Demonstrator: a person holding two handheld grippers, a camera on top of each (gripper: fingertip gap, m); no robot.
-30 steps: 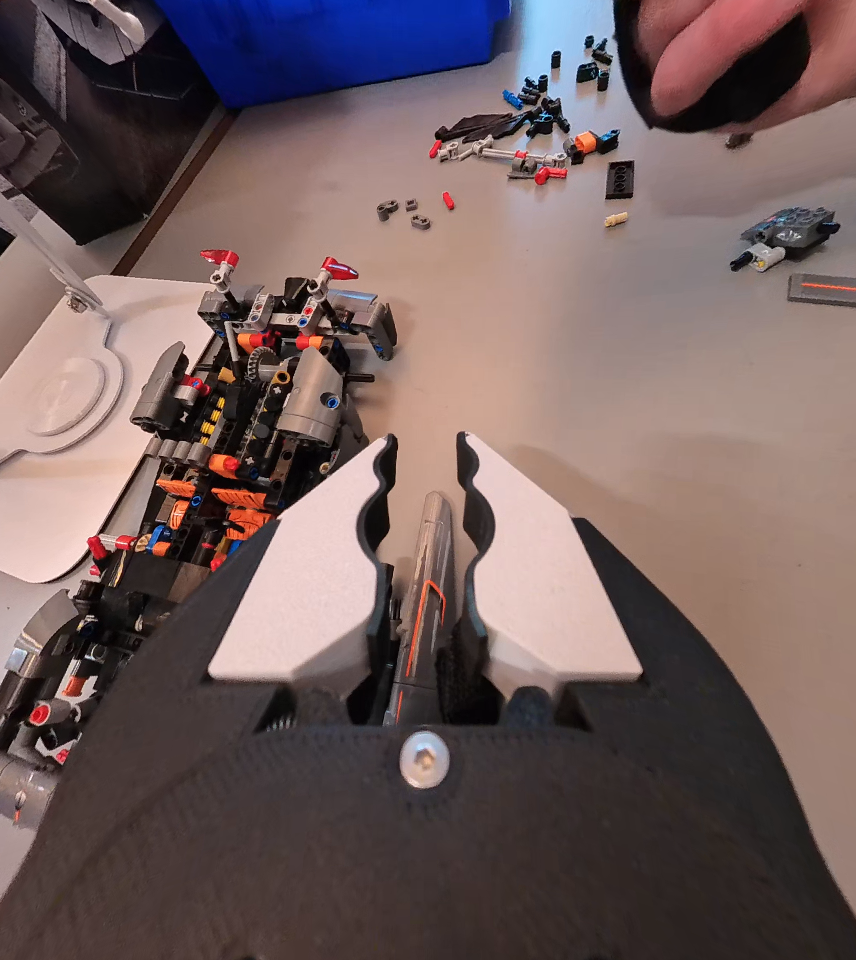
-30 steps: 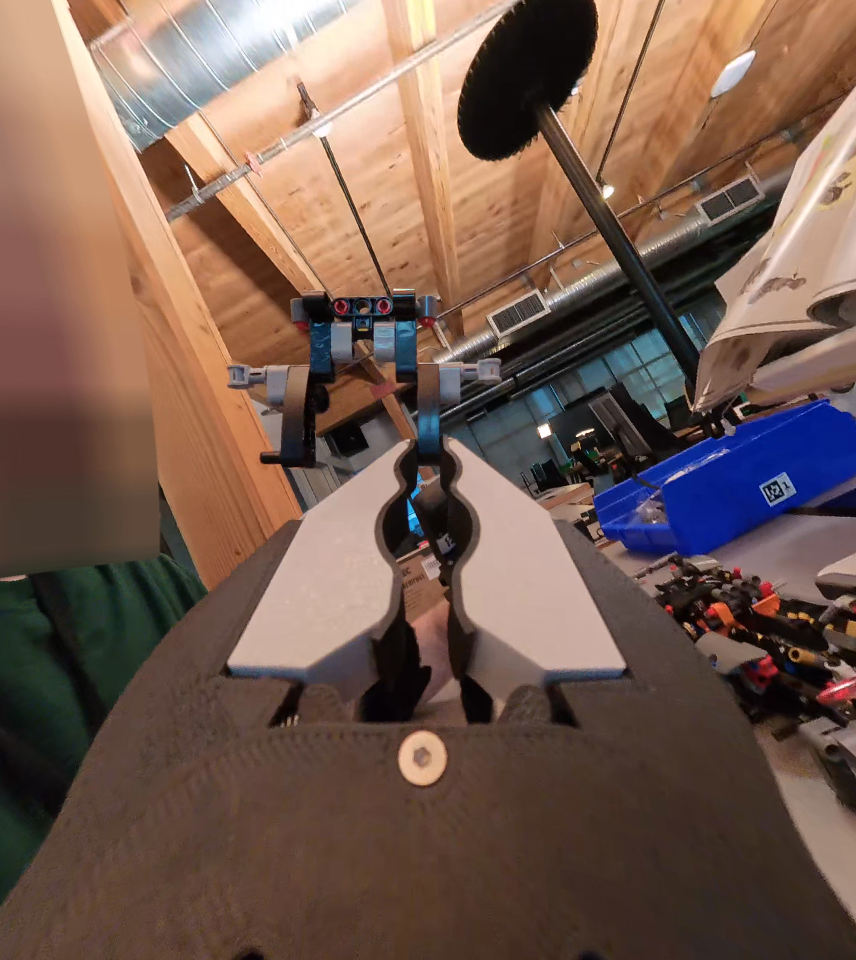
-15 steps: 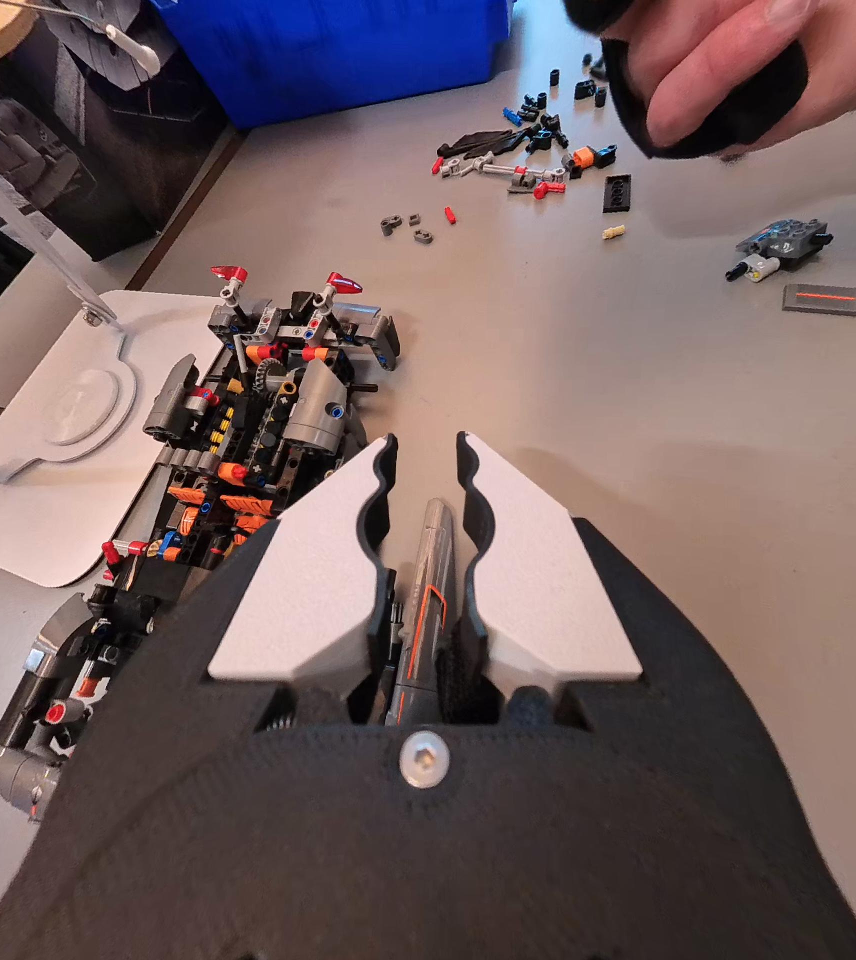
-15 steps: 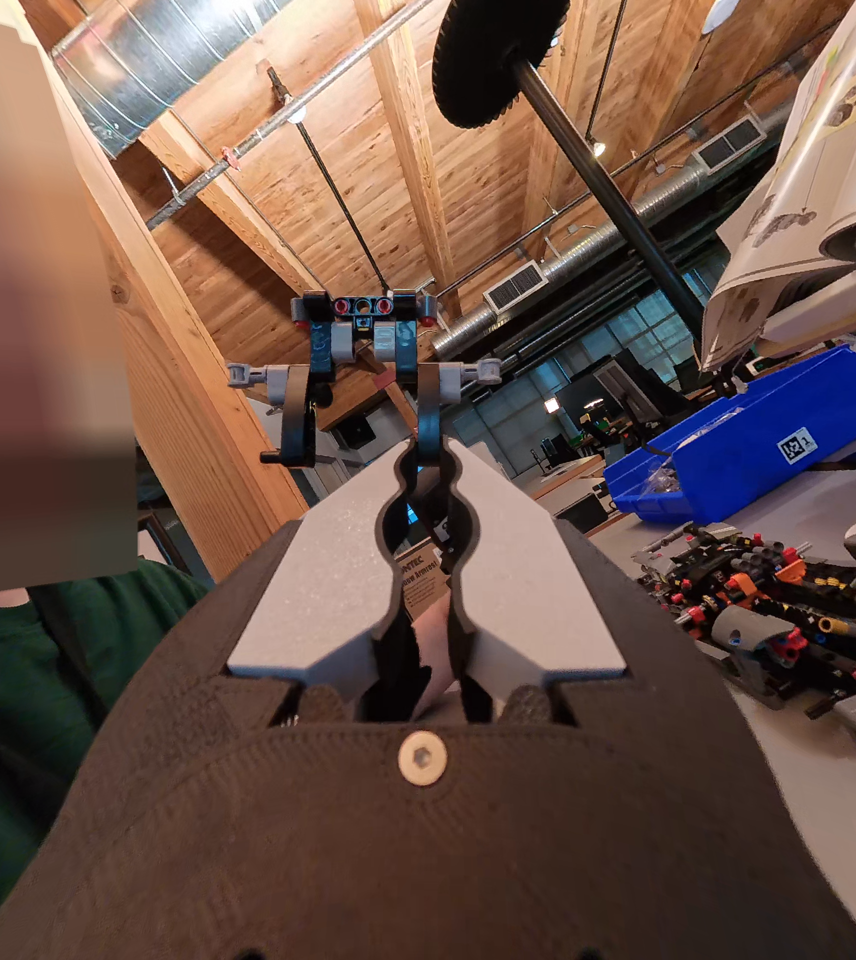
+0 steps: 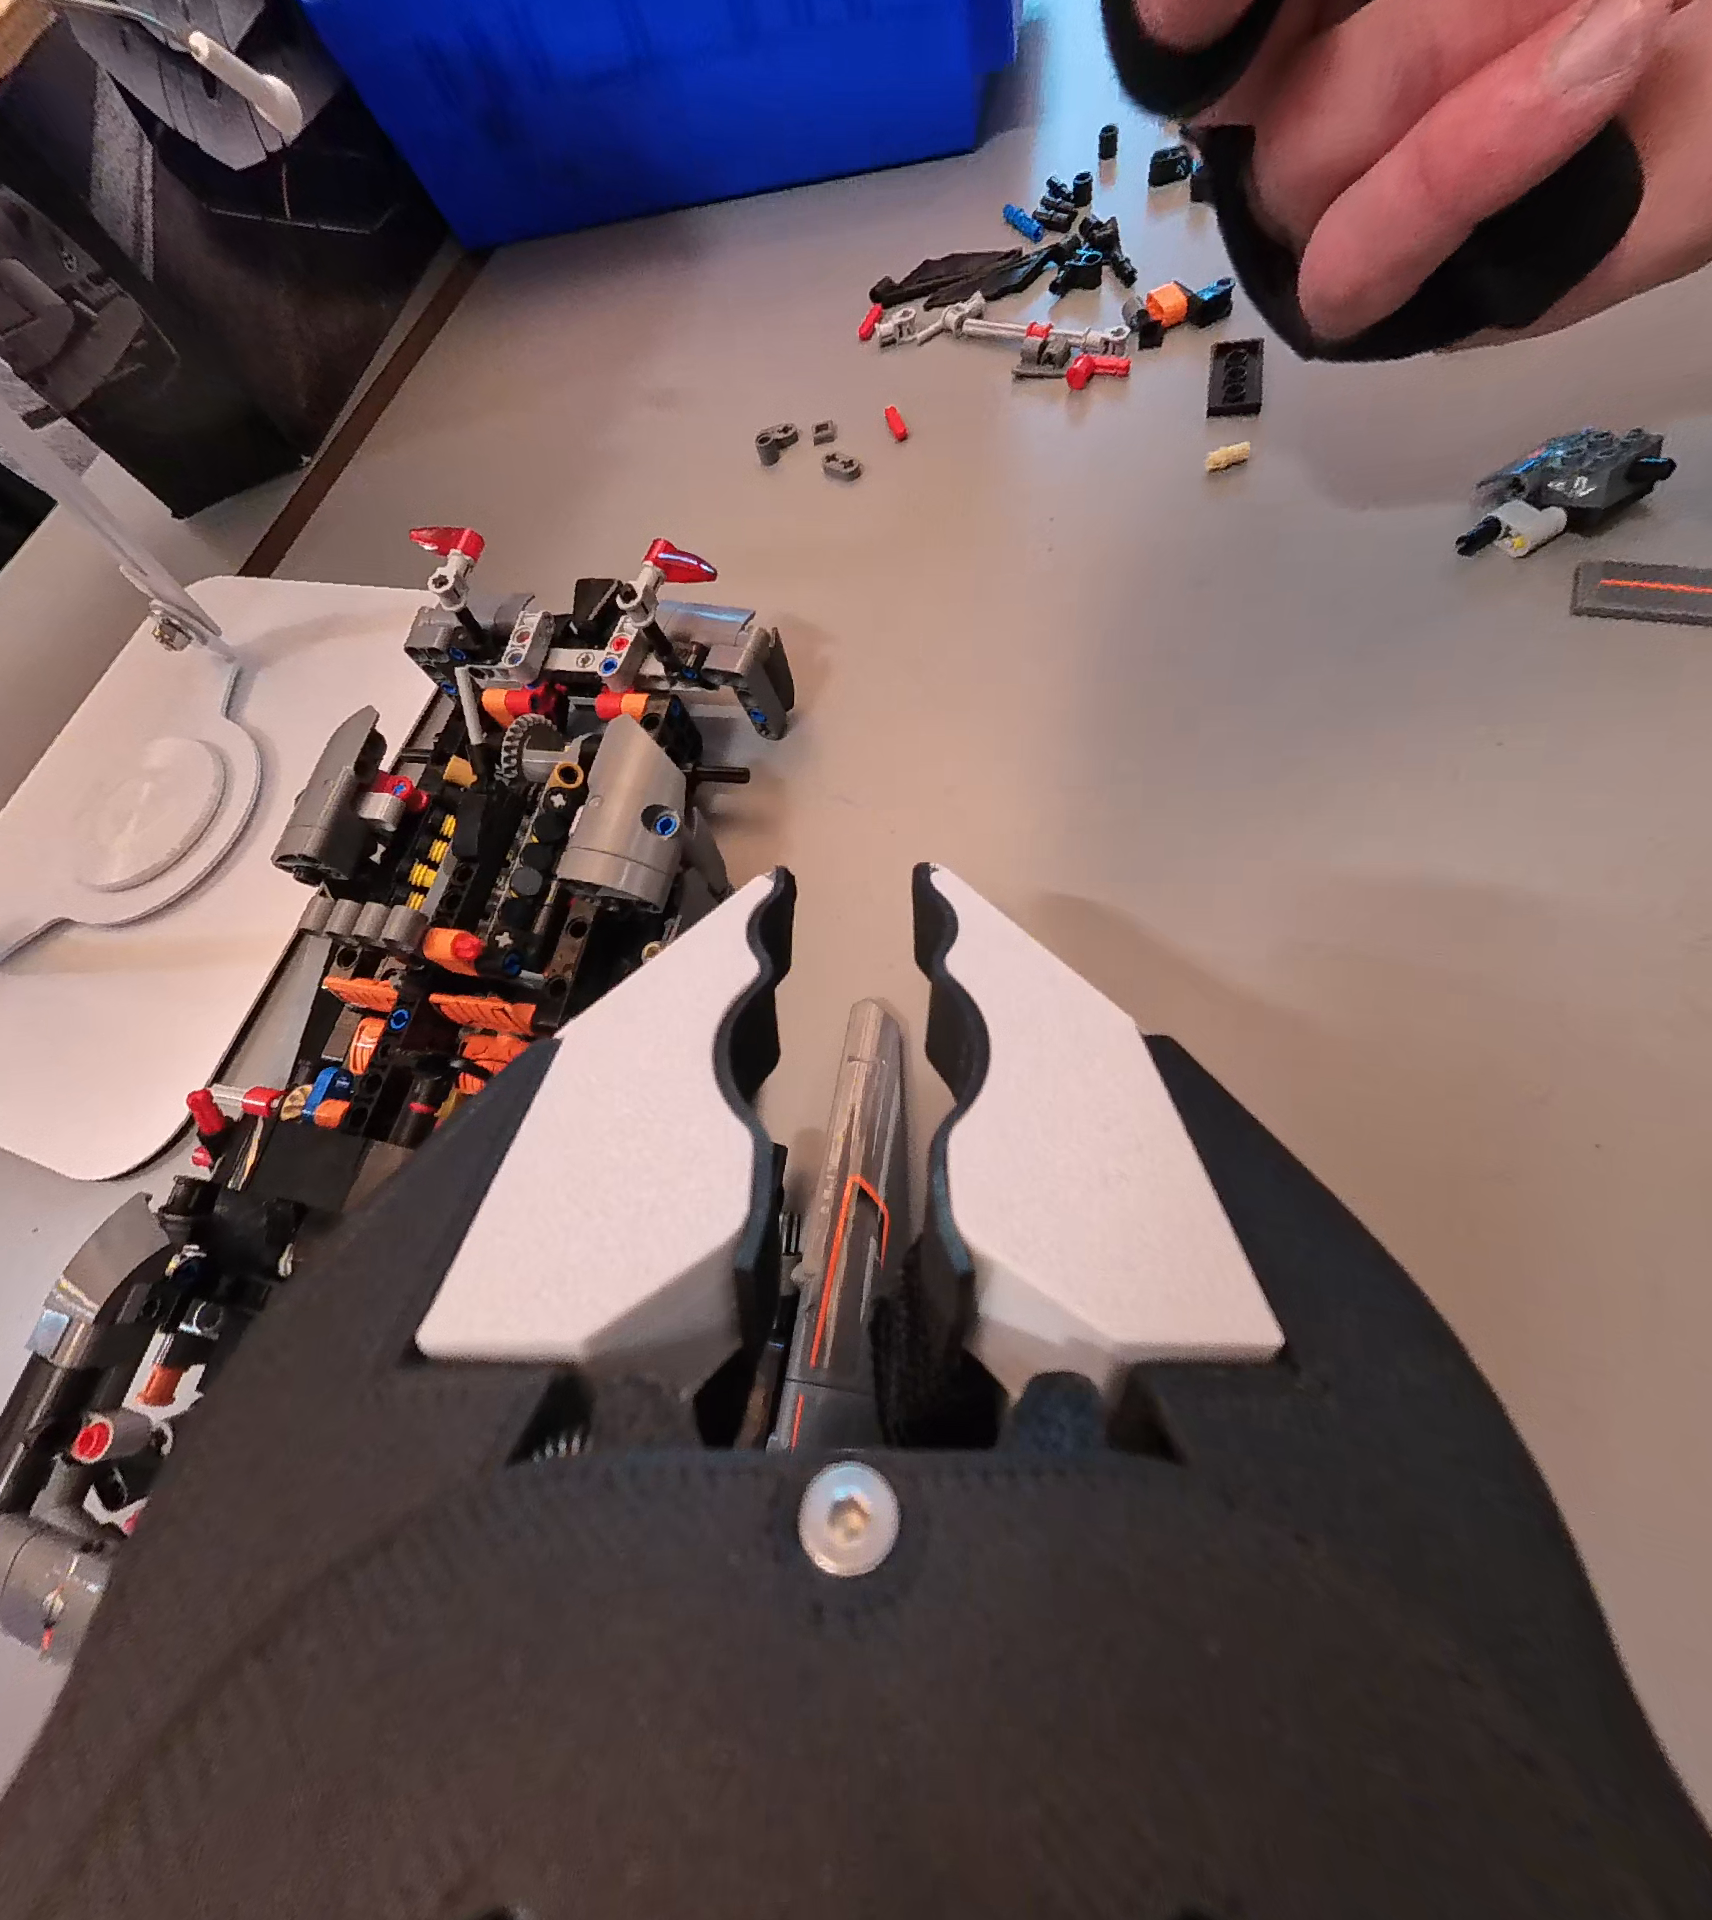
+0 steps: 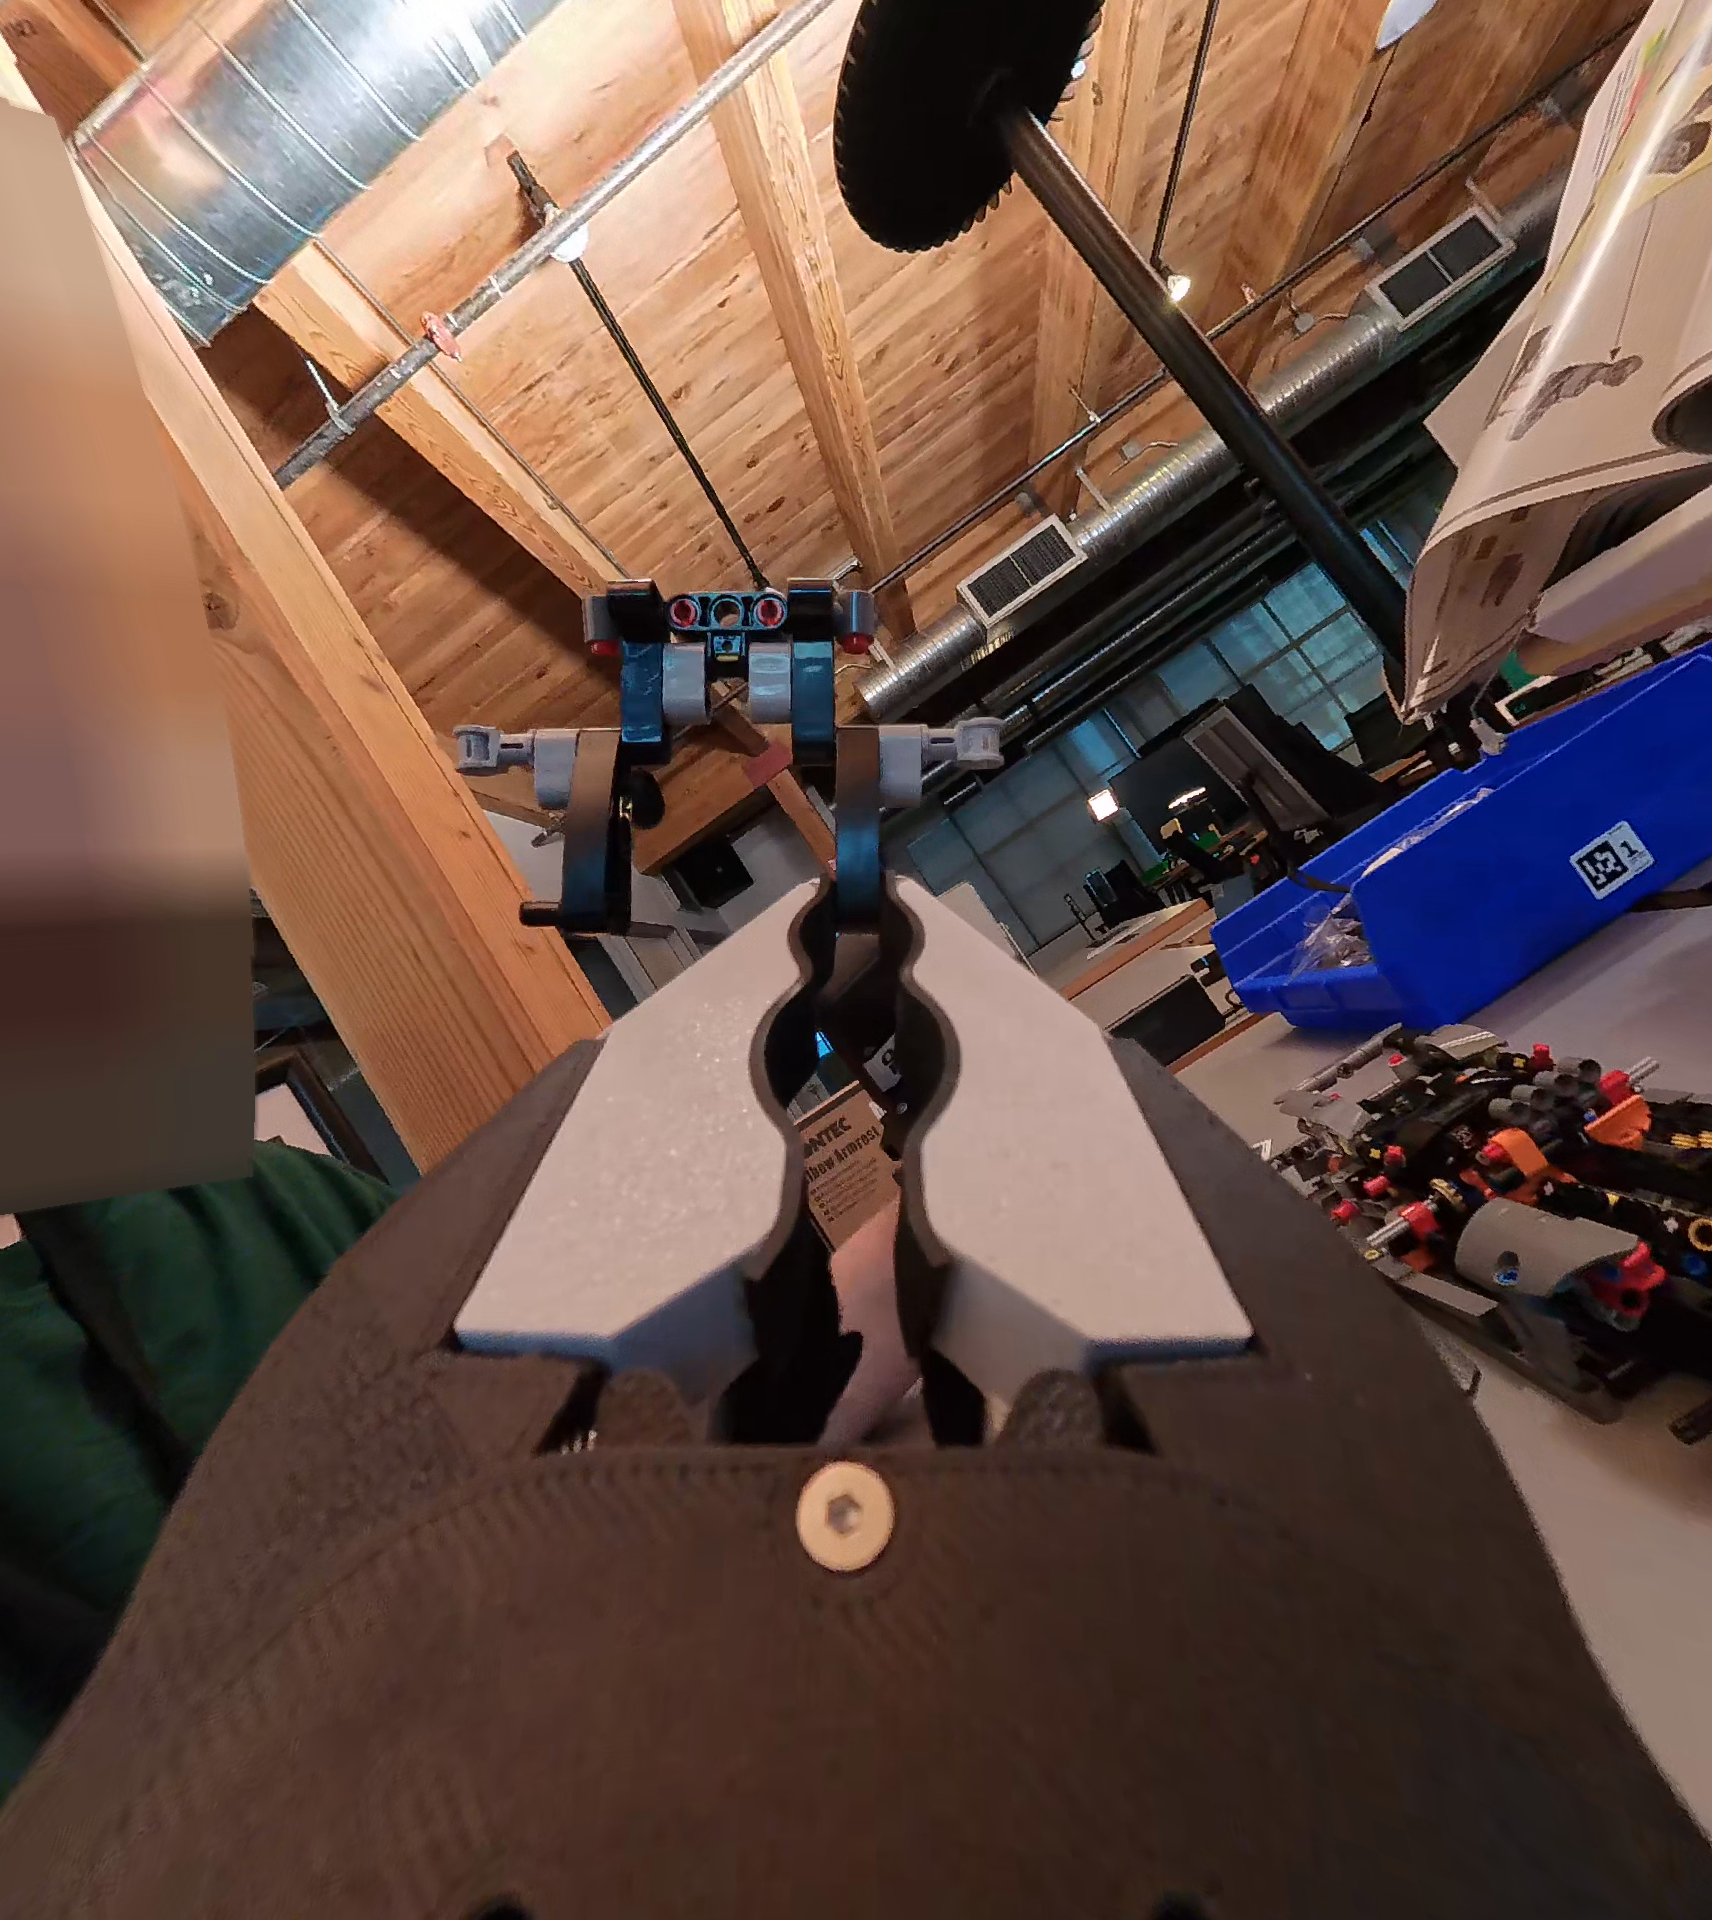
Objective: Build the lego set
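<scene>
Grey desk (image 5: 1247, 935) under a timber ceiling, with a half-built lego car and two grippers above it.

Over the desk, the left gripper (image 5: 852, 883) hung with its tips apart, a long grey panel piece with an orange line (image 5: 857, 1174) sitting deep between its fingers; whether they gripped it could not be told. Just left of it lay the lego car (image 5: 478, 883), black, grey and orange, partly on a white board (image 5: 52, 987). Farther off were loose pieces (image 5: 1039, 312), a small dark sub-build (image 5: 1569, 483) and a flat grey tile (image 5: 1654, 594). A gloved hand (image 5: 1454, 177) hovered above them. The right gripper (image 6: 857, 894), tilted upward, was clamped on one black leg of a small frame assembly (image 6: 727, 717); a blue bin (image 6: 1517, 904) stood beyond.
</scene>
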